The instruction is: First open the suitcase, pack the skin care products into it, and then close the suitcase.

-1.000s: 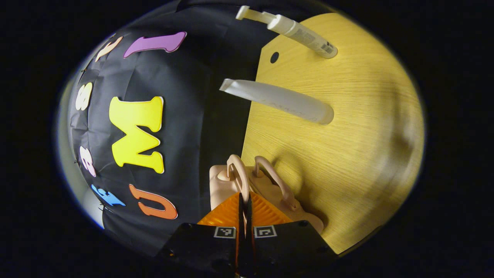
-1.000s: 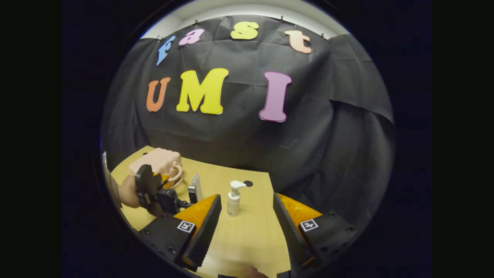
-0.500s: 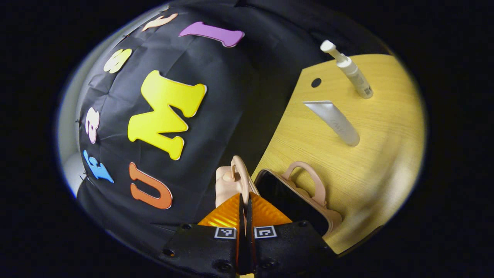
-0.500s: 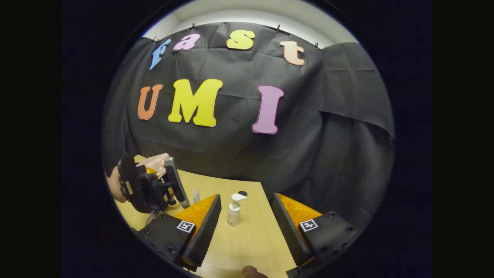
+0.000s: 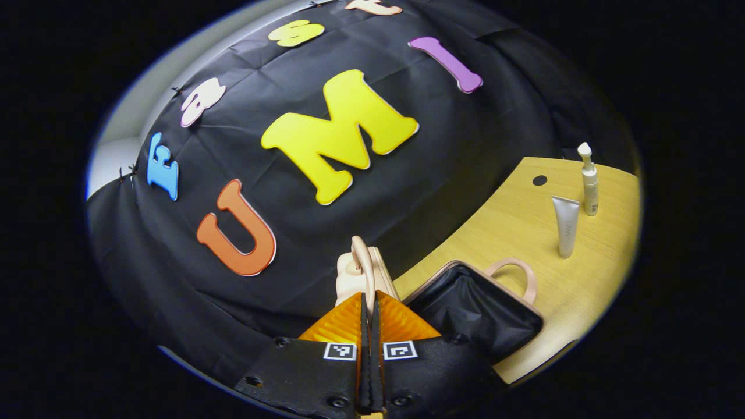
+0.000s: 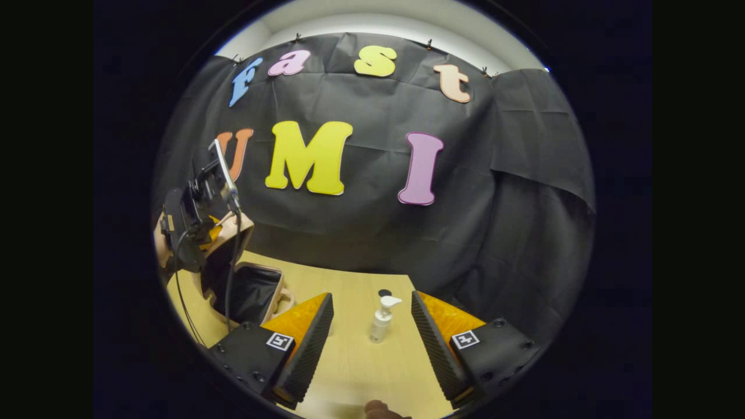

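- Change: a second ago the case [image 5: 465, 302] was shut, both handles together; half a second ago a gap showed; now the lid [image 5: 355, 273] is swung up and the black lining of the lower half is in plain sight.
- Left tool [image 5: 368, 308] is clamped narrow on the lid handle [image 5: 362, 265], and the fingers [image 5: 343, 320] look pressed against it from both sides. In the right gripper view, that tool [image 6: 195, 218] is raised high over the desk [image 6: 361, 361] with the lid hanging under it.
- Meaning: the opening step looks nearly done (the lid reads as about upright, not laid flat, so it probably falls back if released here). My call: either carry it further over or keep holding while the other hand packs.
- Right tool [image 6: 371, 334] is spread wide, gripping nothing, low over the desk's near side.
- Pump bottle [image 6: 382, 317] stands upright between that tool's fingers as seen from its camera, a bit farther toward the desk's back edge, not touched. Likely the first pick.
- Tube [image 5: 565, 224] stands cap-down just beside the bottle [image 5: 589, 180], both well apart from the case, which sits toward the desk's left edge.
- Nothing is packed yet; the lower half looks empty as far as I can see into it.
- Risk, judged: the bottle is tall and narrow, easy to tip with a one-sided touch.
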